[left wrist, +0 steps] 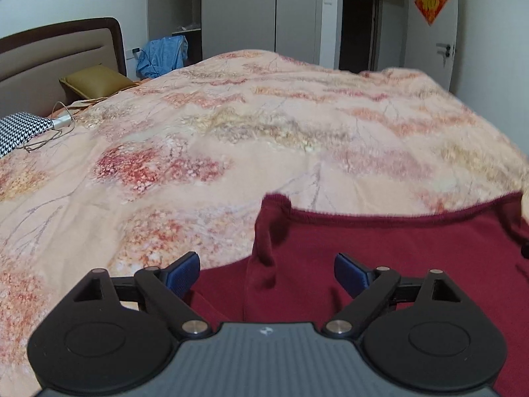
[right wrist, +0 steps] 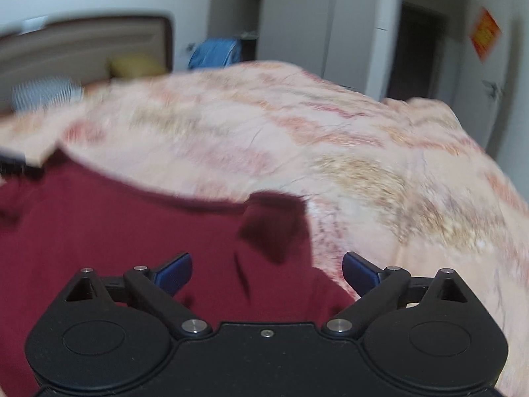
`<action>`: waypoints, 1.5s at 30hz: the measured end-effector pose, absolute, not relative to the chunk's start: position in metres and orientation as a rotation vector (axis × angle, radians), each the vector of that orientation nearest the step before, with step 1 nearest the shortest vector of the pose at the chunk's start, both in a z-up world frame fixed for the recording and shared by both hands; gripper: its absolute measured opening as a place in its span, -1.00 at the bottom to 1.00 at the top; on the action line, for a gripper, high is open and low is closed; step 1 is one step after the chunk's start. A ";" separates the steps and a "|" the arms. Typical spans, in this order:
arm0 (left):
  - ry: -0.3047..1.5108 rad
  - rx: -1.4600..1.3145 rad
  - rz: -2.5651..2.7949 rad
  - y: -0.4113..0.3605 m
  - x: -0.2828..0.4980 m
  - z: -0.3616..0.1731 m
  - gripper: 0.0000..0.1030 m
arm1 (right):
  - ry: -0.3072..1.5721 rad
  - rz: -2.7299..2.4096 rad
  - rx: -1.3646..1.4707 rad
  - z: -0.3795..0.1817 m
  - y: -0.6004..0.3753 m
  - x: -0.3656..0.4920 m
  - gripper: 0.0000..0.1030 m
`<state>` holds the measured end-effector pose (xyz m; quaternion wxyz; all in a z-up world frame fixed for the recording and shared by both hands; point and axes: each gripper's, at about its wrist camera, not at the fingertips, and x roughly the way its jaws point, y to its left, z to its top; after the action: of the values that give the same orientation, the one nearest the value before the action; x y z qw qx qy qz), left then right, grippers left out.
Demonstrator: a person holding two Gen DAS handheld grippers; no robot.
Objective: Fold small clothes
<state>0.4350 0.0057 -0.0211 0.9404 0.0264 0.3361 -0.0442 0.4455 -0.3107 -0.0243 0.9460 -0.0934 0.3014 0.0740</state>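
A dark red garment (left wrist: 380, 251) lies on the flowered bedspread (left wrist: 231, 132). In the left wrist view its left edge has a folded flap standing between my fingers. My left gripper (left wrist: 267, 273) is open, hovering over that edge, holding nothing. In the right wrist view the same garment (right wrist: 115, 231) fills the lower left, its right edge with a folded-over corner. My right gripper (right wrist: 267, 271) is open over that corner, empty. This view is blurred.
The bedspread also shows in the right wrist view (right wrist: 363, 165). A headboard (left wrist: 49, 53), a yellow pillow (left wrist: 96, 82), a houndstooth cloth (left wrist: 20, 130) and a cable (left wrist: 56, 125) lie at the far left. Blue clothing (left wrist: 165, 54), wardrobes and a door (left wrist: 433, 33) stand behind.
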 end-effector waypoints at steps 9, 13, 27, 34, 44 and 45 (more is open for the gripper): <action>0.683 -0.022 -0.069 0.020 0.436 -0.061 0.86 | 0.567 -0.147 -0.007 -0.052 -0.357 0.471 0.98; 0.685 -0.002 -0.074 0.017 0.437 -0.065 0.94 | 0.587 -0.126 0.172 -0.068 -0.385 0.471 0.99; 0.679 0.015 -0.080 0.012 0.439 -0.068 0.99 | 0.563 -0.126 0.190 -0.044 -0.387 0.441 0.99; 0.672 -0.025 -0.109 0.021 0.433 -0.061 0.99 | 0.520 -0.143 0.138 -0.037 -0.365 0.336 0.99; 0.629 -0.142 -0.118 0.028 0.360 -0.013 0.99 | 0.502 -0.219 -0.010 -0.060 -0.331 0.259 0.99; 0.625 -0.139 -0.124 0.026 0.349 -0.012 0.99 | 0.497 -0.225 -0.004 -0.062 -0.330 0.257 0.99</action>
<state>0.3493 0.0261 -0.0123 0.9473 -0.0682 0.3069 -0.0608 0.2570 -0.3302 -0.0621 0.9630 -0.0021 0.2455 -0.1109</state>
